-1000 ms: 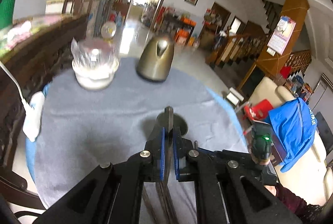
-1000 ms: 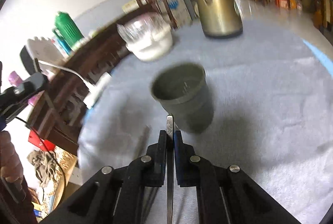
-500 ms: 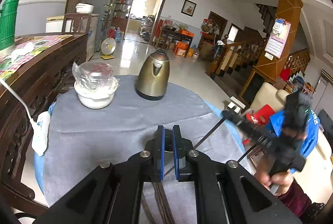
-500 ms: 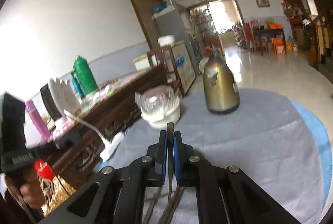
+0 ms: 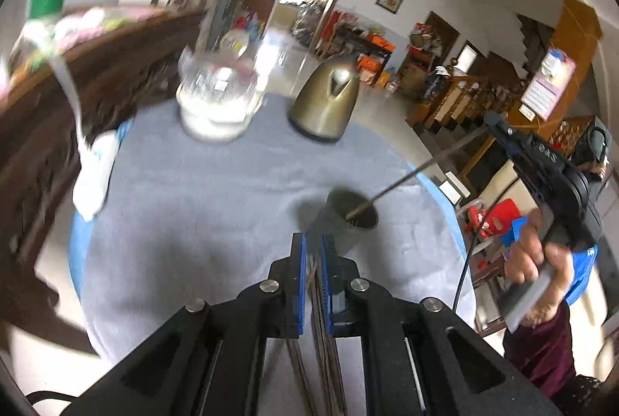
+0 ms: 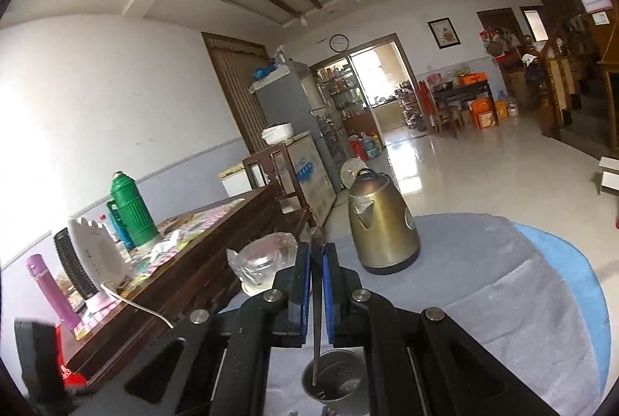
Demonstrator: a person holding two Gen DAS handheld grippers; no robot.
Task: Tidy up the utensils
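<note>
A dark metal cup (image 5: 350,218) stands on the grey tablecloth (image 5: 216,207). My right gripper (image 6: 317,253) is shut on a thin metal utensil (image 6: 316,319) whose lower end reaches down into the cup (image 6: 336,383). In the left wrist view the right gripper (image 5: 491,122) is up at the right, with the utensil (image 5: 418,172) slanting down into the cup. My left gripper (image 5: 313,245) is shut on thin dark sticks (image 5: 314,300), just in front of the cup.
A brass kettle (image 5: 327,104) and a white bowl covered in plastic (image 5: 218,98) stand at the far side of the round table. A white plug strip (image 5: 94,176) lies at the left edge. A dark wooden cabinet (image 6: 185,261) stands left of the table.
My right gripper has tilted up, so the utensil now hangs steeply with its tip inside the cup. My left gripper has swung left and dropped lower, the cup now showing to its right.
</note>
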